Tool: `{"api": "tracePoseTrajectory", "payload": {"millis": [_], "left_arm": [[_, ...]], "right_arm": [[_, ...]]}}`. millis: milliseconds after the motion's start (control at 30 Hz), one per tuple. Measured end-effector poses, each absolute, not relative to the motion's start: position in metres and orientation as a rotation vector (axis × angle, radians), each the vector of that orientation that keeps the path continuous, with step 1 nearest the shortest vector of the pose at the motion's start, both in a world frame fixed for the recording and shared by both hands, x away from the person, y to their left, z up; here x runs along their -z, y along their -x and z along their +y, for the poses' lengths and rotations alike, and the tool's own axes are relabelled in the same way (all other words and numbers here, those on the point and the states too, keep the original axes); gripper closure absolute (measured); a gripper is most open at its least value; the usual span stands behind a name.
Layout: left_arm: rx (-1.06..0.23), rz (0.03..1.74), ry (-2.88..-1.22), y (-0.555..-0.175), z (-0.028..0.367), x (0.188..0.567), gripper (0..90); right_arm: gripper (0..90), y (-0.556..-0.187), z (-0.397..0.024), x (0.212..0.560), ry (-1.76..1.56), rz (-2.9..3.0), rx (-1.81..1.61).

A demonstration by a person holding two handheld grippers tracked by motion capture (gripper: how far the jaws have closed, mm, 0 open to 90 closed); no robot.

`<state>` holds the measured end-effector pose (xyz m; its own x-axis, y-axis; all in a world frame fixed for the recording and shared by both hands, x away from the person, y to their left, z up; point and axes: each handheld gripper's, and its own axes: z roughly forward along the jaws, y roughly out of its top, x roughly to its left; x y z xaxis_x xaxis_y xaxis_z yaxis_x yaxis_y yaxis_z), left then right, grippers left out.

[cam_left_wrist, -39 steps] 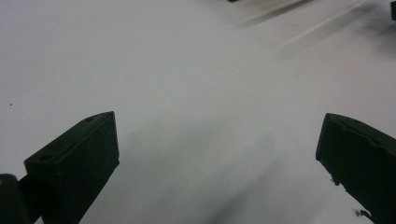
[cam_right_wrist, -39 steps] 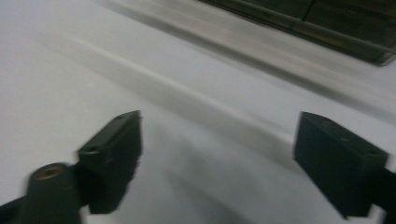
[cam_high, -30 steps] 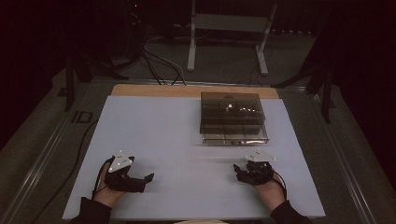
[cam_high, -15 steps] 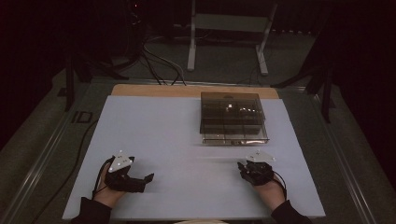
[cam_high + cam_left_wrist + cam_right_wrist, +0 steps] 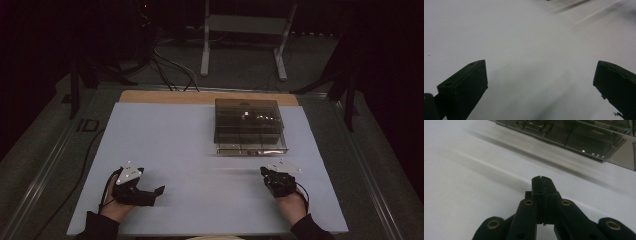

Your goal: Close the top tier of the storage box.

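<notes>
Resting on the counter (image 5: 165, 135) short of the far-right case (image 5: 248, 126): left gripper (image 5: 159, 191) gaping empty, right gripper (image 5: 541, 180) closing on nothing; rigid, slick, likely light, best gripped by rim.
</notes>
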<state>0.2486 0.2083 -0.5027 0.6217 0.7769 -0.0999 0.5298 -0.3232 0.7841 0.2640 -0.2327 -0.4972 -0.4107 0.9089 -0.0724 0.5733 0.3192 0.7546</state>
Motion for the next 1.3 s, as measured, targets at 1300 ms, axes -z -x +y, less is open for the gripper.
{"api": "tracePoseTrajectory", "payload": {"millis": [1300], "left_arm": [[-0.375, 1.026, -2.008, -0.248, 0.208, 0.502, 1.1]], "right_arm": [[90.0, -0.279, -0.223, 0.480, -1.258, 2.033, -0.983]]}}
